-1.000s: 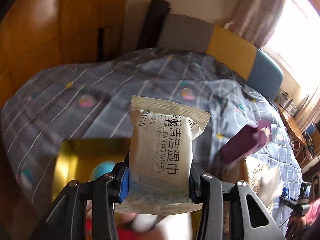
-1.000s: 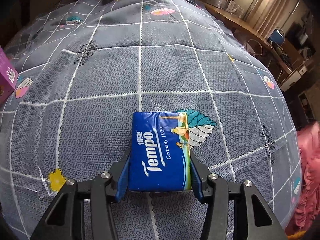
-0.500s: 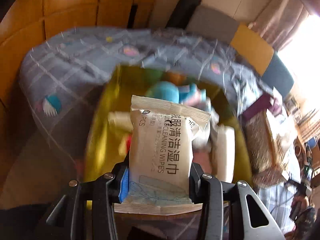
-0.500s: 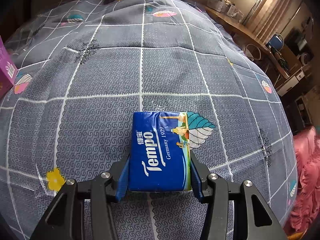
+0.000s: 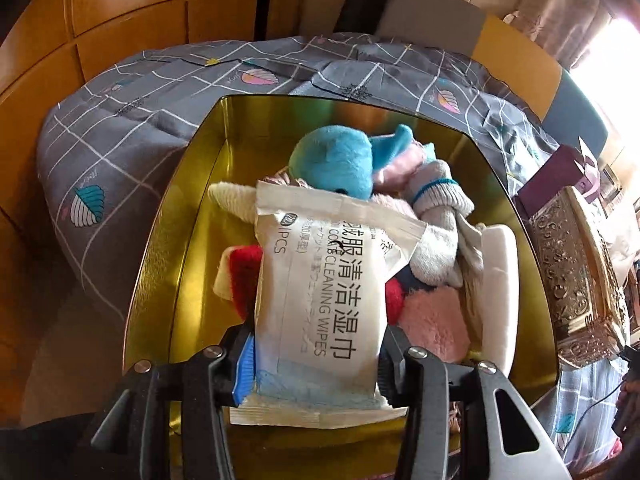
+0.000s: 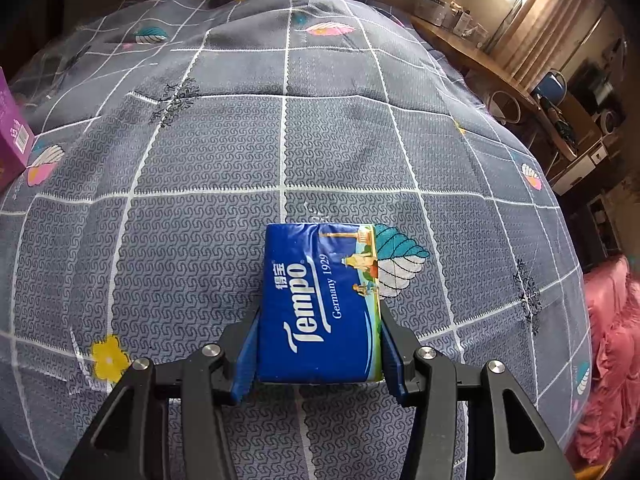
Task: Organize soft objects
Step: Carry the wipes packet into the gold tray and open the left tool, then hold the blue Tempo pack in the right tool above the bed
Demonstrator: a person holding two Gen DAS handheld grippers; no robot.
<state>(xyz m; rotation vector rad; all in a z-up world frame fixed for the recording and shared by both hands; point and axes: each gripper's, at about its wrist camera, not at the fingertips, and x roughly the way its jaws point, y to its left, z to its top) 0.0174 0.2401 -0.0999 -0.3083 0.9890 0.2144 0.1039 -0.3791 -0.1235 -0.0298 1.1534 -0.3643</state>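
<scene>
Bed [image 6: 200, 240]: nearly bare, judging by the right view.
Gold bin [image 5: 168, 240]: already packed with plush and socks.
Left gripper [image 5: 316, 352]: clamps wipes pack [image 5: 320, 300] above bin; drop pending.
Right gripper [image 6: 320, 344]: clamps Tempo tissue pack [image 6: 316, 304] over the quilt; binning left.

The left gripper [image 5: 316, 364] is showing matte black angular arms, silver round screw heads shining along the linkages, and a blue ribbed pad lining its left finger. The right gripper [image 6: 320, 344] is presenting the same black frame, triangular cut-outs, four silver screws, blue pads on both fingers [image 6: 246, 354].
</scene>
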